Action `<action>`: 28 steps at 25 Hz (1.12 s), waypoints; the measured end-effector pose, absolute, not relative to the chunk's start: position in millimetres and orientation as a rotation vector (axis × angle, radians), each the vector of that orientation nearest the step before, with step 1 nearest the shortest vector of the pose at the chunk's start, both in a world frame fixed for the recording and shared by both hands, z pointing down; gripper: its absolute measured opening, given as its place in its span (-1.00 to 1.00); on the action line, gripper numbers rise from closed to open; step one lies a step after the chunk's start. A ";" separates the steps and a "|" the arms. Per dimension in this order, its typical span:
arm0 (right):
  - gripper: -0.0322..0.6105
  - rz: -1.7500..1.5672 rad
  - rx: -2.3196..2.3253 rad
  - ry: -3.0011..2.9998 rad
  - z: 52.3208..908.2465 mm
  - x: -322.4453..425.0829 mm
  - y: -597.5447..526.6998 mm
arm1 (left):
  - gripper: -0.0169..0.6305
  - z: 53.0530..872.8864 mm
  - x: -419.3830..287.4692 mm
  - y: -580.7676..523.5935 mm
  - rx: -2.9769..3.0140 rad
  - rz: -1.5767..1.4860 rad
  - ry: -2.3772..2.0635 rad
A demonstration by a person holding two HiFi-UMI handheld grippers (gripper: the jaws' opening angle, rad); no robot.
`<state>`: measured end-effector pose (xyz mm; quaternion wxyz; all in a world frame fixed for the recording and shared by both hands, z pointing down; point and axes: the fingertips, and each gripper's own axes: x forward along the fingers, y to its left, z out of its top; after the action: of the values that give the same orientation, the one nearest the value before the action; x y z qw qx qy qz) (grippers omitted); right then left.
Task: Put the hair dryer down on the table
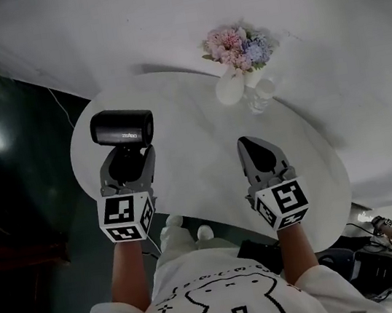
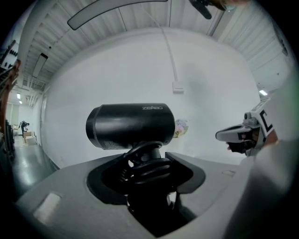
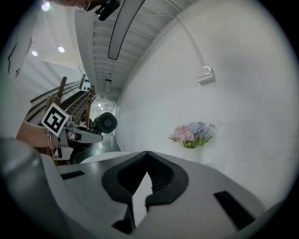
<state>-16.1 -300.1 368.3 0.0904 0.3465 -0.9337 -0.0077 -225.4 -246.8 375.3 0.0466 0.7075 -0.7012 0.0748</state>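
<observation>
One hair dryer [image 1: 122, 126], black, handle clamped in left tool [image 1: 130, 159], barrel level, over the left edge of the round white counter [image 1: 204, 158]. Right tool [image 1: 258, 151] pinched together, empty. Two tools. One flower vase [image 1: 229, 86] at far edge.
</observation>
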 end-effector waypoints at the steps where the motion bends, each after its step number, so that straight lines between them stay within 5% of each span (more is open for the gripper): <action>1: -0.90 -0.016 1.045 -2.762 370.0 -17.9 -304.3 | -0.18 378.8 -228.6 -254.9 2.164 0.236 -2.118; 28: -0.90 0.189 1.297 -2.454 435.0 -62.1 -373.9 | -0.18 554.6 -261.6 -394.7 2.069 0.699 -1.546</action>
<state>-62.1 -373.9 435.0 0.1786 0.4588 -0.8678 0.0670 -261.6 -394.7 554.6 0.2309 0.7524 -0.5621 0.2543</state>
